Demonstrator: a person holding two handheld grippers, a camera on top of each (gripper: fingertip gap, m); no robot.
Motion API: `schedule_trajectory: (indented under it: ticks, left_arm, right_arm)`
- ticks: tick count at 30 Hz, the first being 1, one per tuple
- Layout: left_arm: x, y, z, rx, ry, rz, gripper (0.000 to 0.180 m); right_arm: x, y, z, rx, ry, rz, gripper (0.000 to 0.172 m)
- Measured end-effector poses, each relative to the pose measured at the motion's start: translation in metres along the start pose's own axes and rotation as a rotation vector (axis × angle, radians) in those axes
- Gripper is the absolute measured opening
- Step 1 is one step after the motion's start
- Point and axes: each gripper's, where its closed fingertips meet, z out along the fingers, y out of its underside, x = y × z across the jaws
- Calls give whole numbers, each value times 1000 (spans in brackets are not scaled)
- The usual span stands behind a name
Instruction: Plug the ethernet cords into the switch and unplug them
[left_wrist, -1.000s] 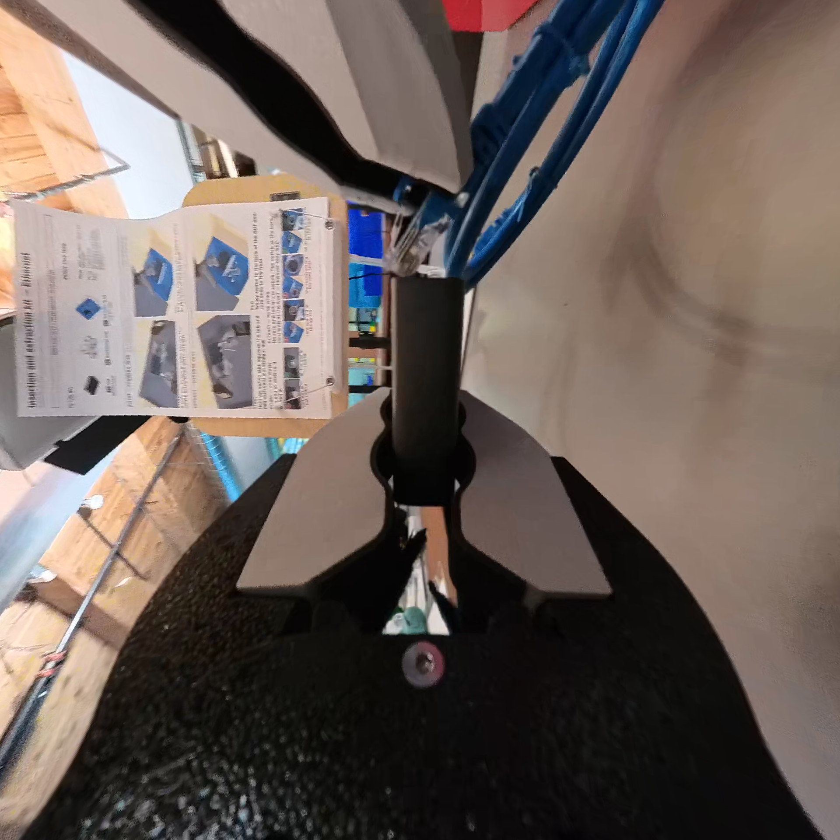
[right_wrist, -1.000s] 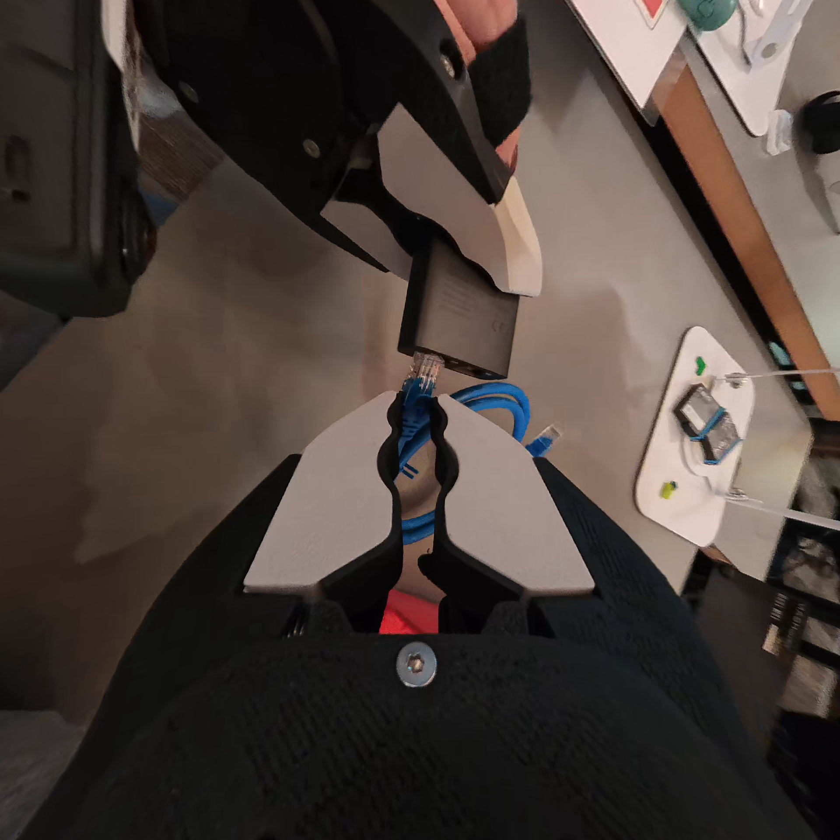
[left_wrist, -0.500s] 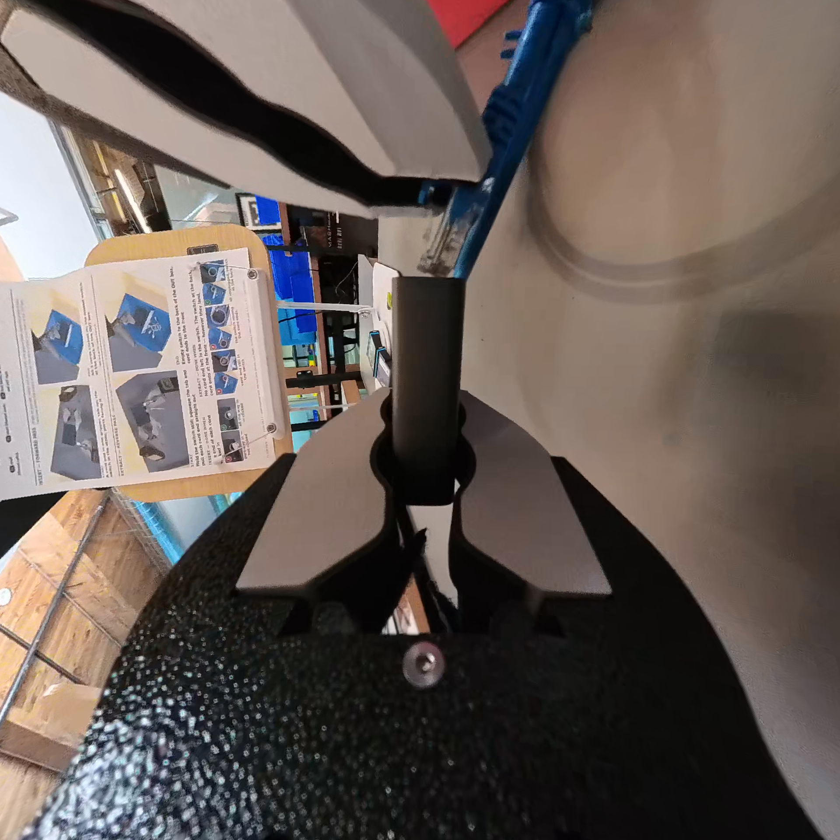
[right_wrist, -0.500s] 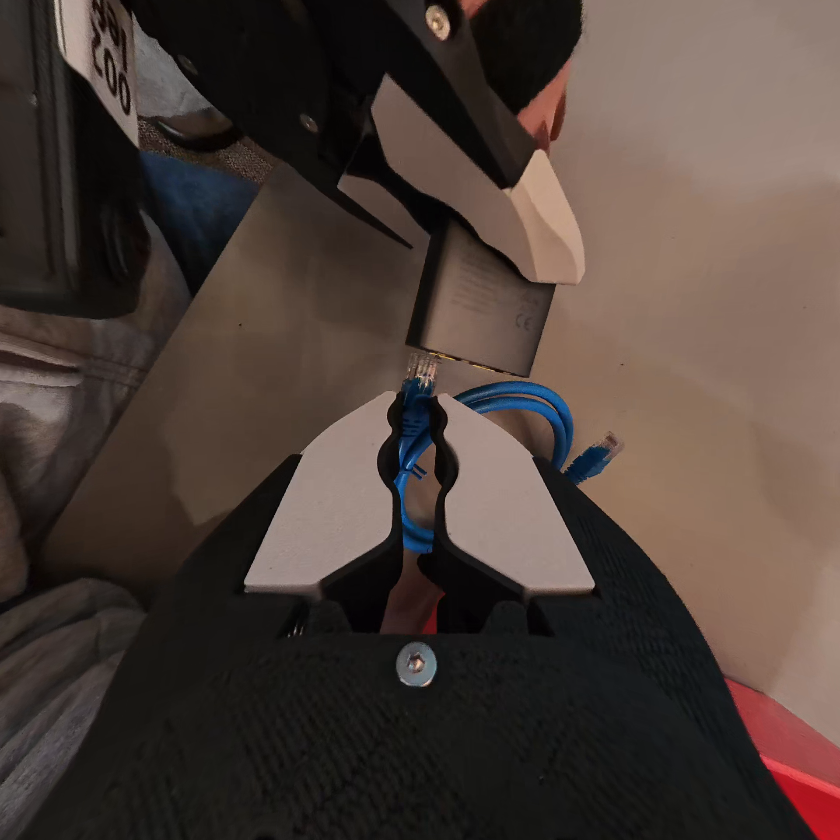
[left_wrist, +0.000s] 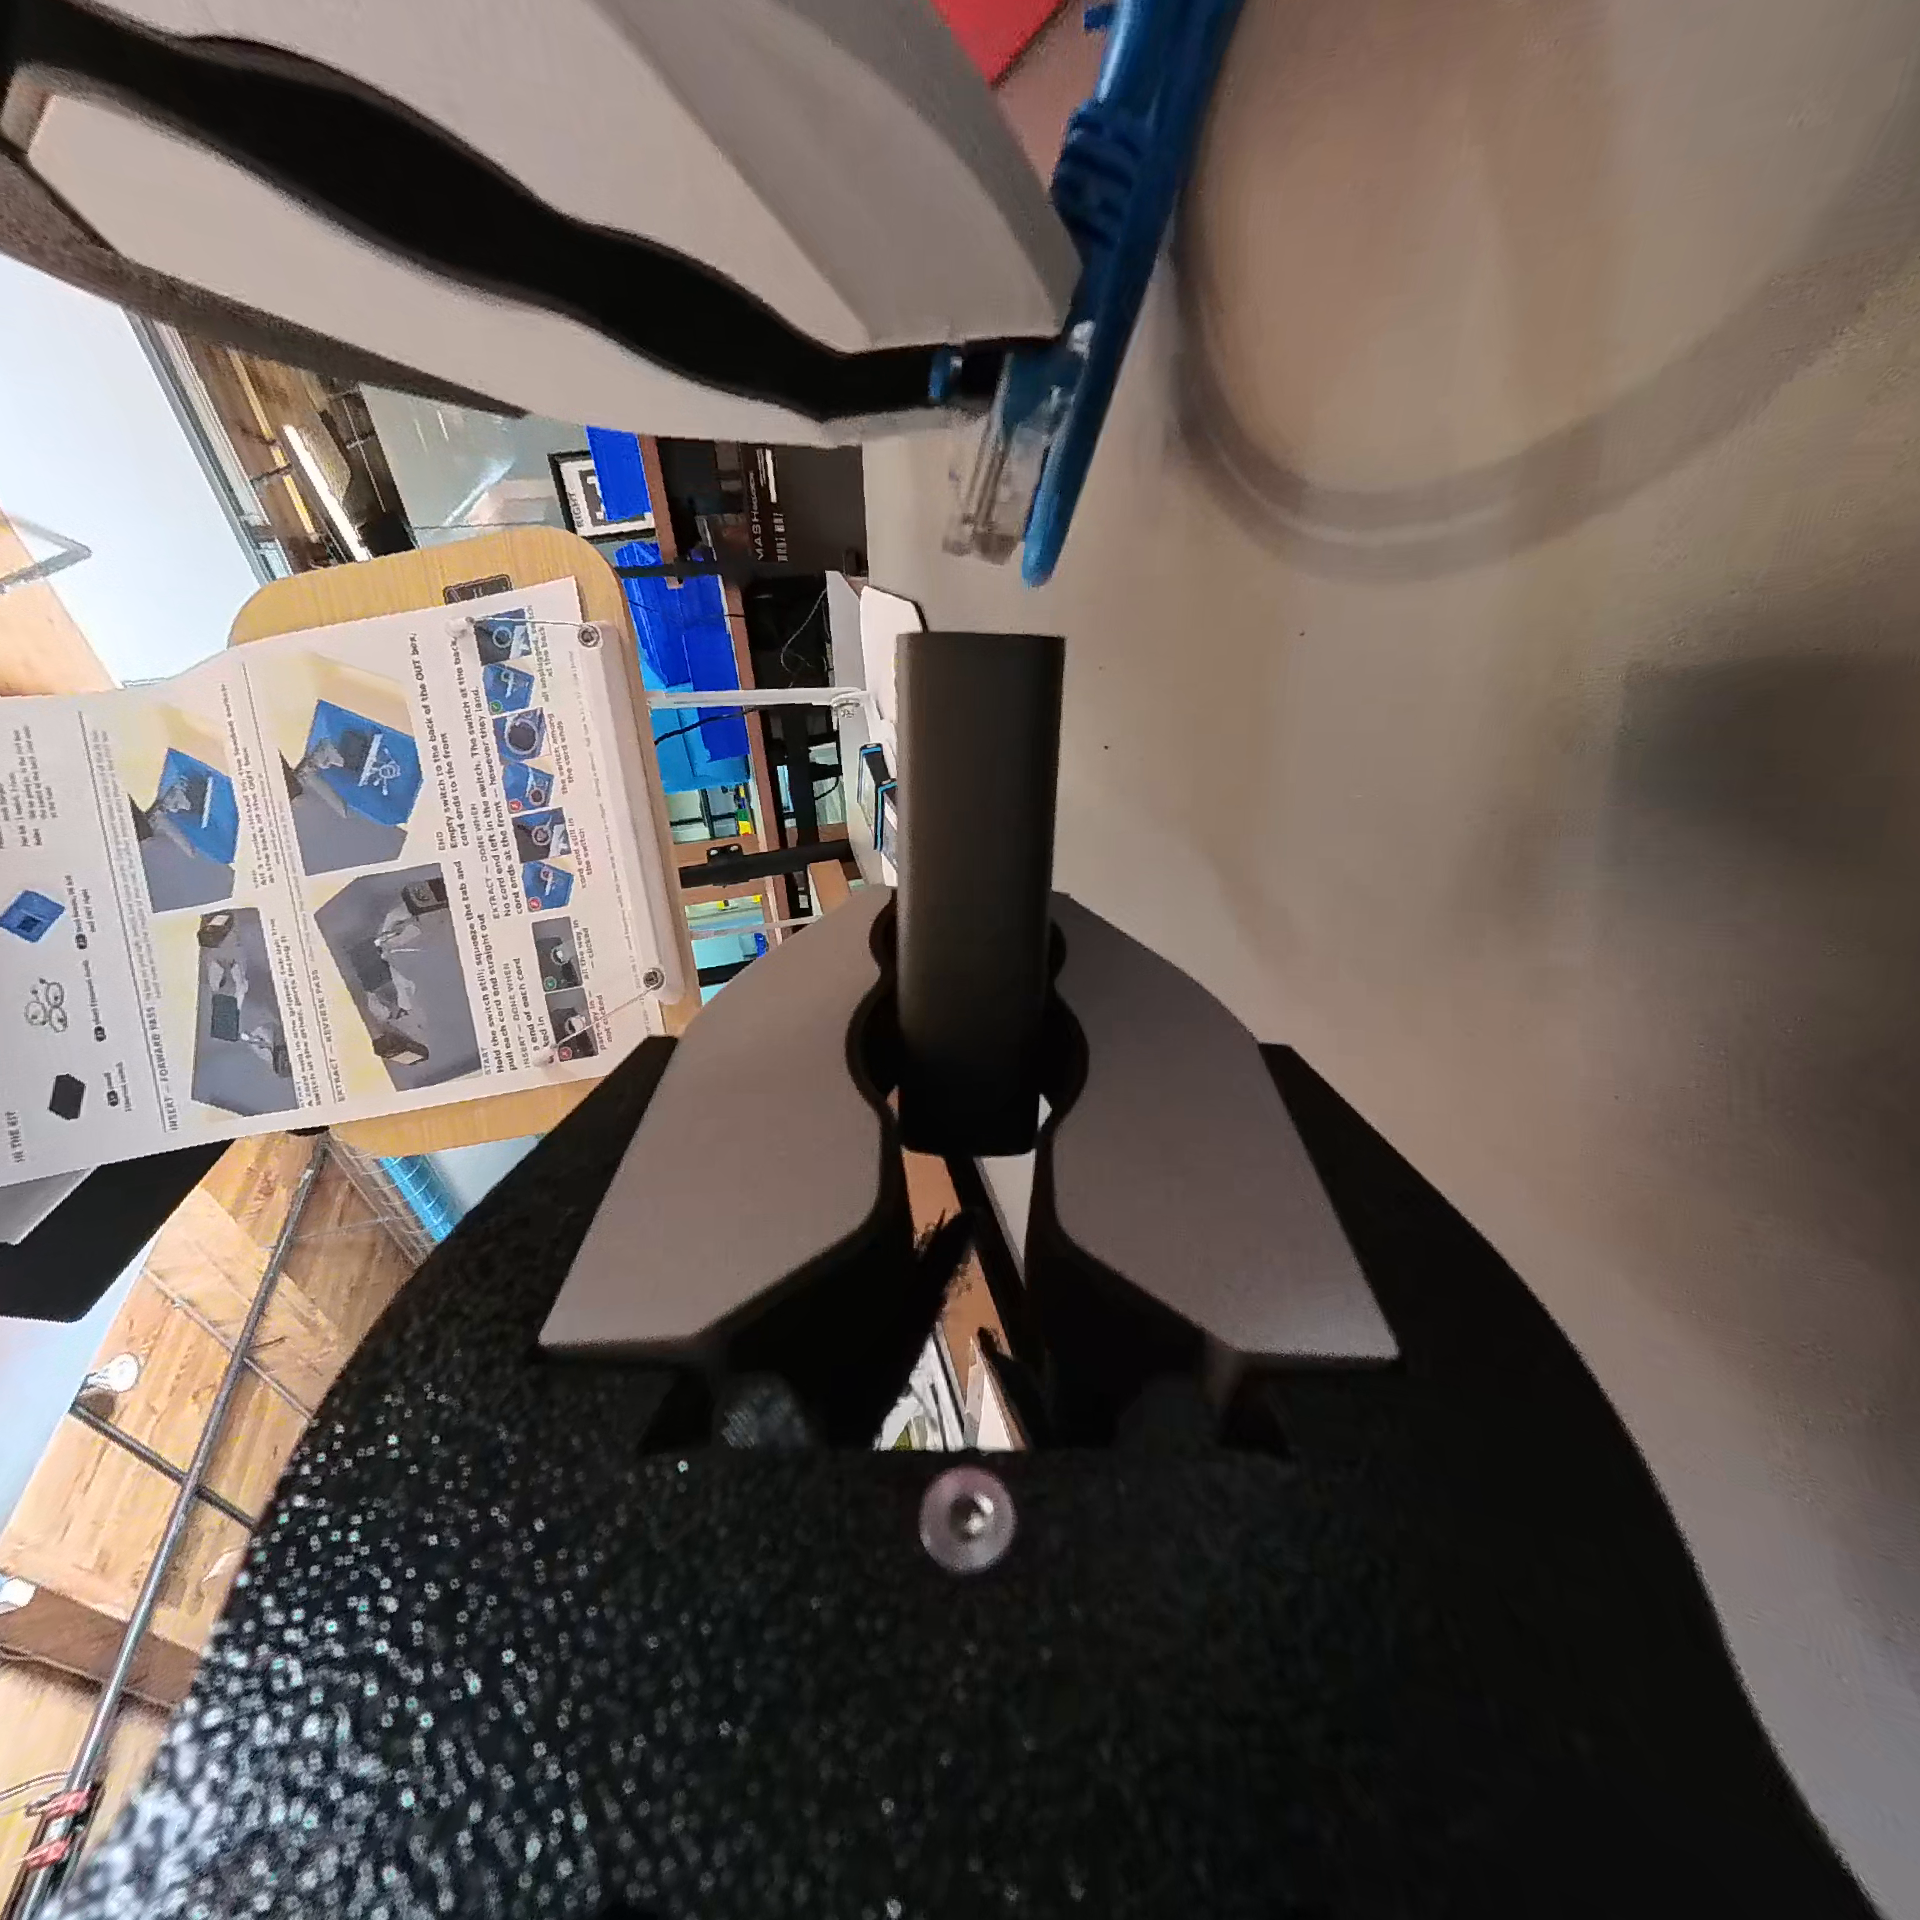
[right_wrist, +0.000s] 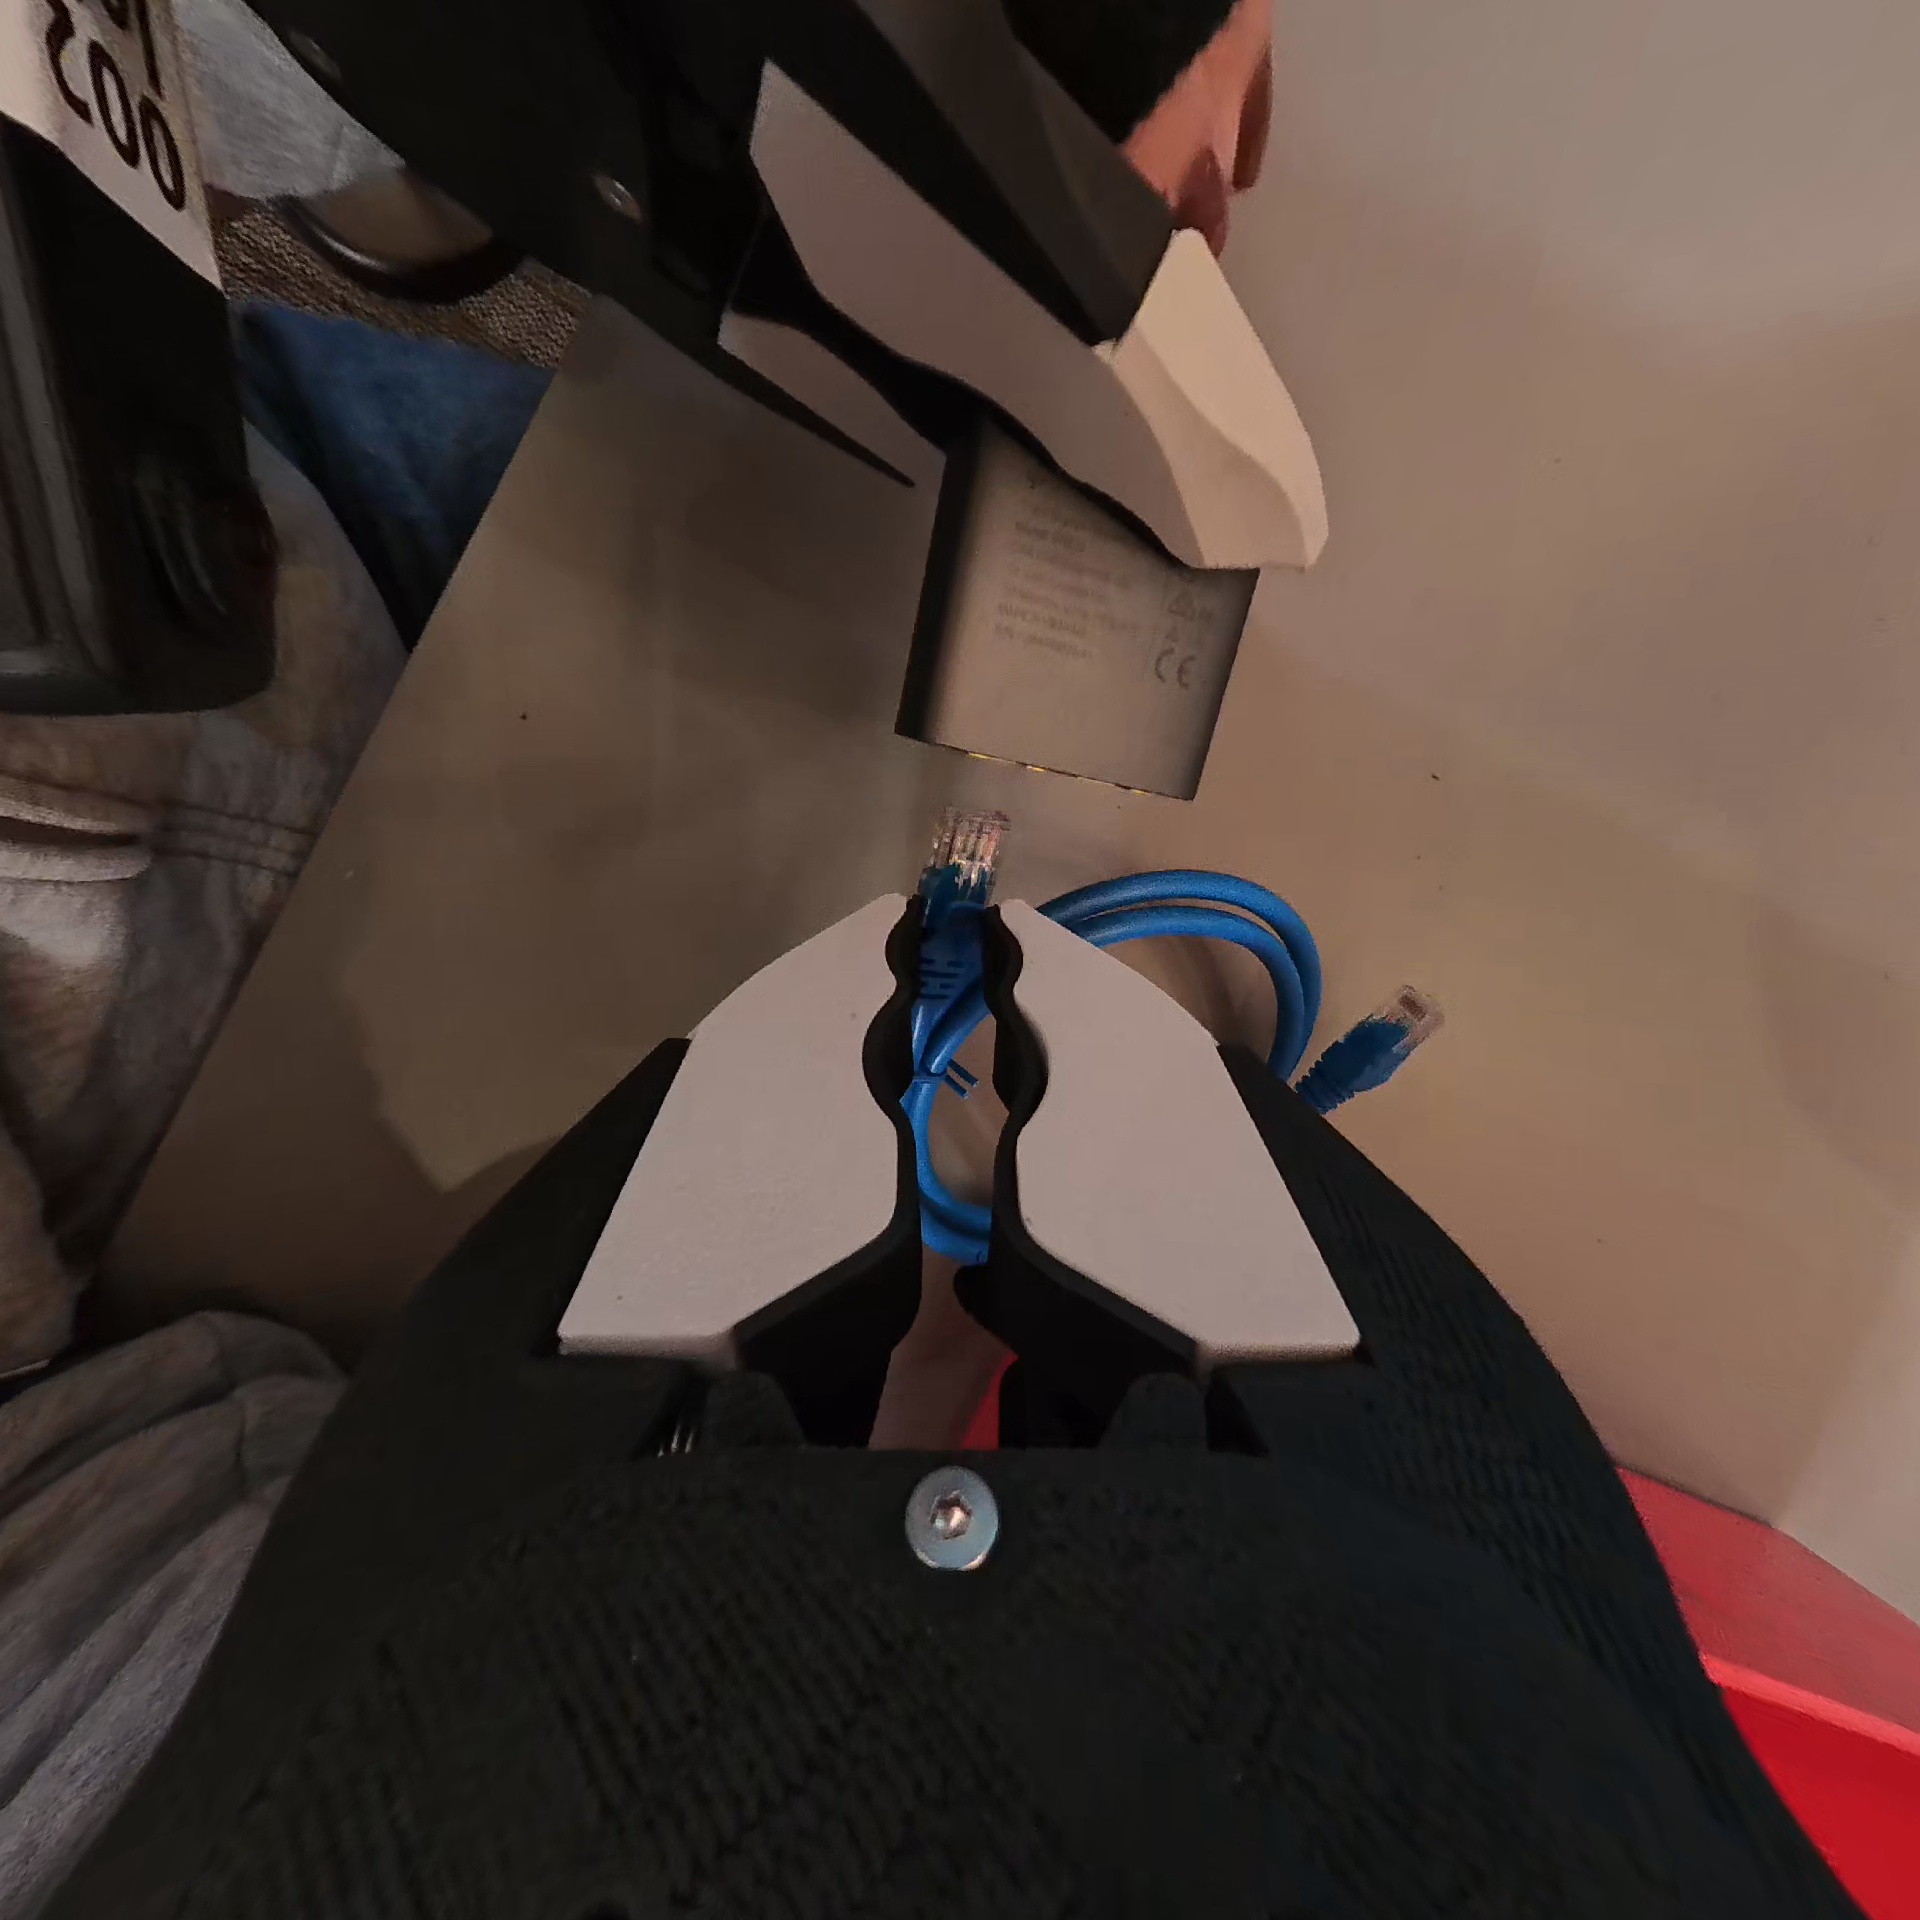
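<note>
A black switch (left_wrist: 977, 831) was clamped between the fingers of the left gripper (left_wrist: 971, 935) above a grey table (right_wrist: 1558, 520), while a blue ethernet cord (right_wrist: 951, 966) was pinched by the right gripper (right_wrist: 954, 914), its clear plug (right_wrist: 968, 836) held just short of the switch.

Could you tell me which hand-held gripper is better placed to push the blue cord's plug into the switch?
Right. The right hand-held gripper already clamps the blue cord behind its plug, which points at the switch; the left hand-held gripper is holding that switch.

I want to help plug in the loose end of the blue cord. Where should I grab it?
Grab the blue ribbed boot just behind the loose clear plug, coming from behind along the blue cord. The plug tip points away and stays free, as with the right gripper.
</note>
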Motion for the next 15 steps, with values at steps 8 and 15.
schedule_trajectory:
  ticks: [8, 15]
  left_arm:
    - [-1, -4, 0, 6, -6, 21, 21]
    - [1, -9, 2, 16, -6, 36, 21]
  right_arm:
    - [0, -1, 2, -2, -3, -1, 9]
    - [-2, -1, 2, -4, -12, 5, 9]
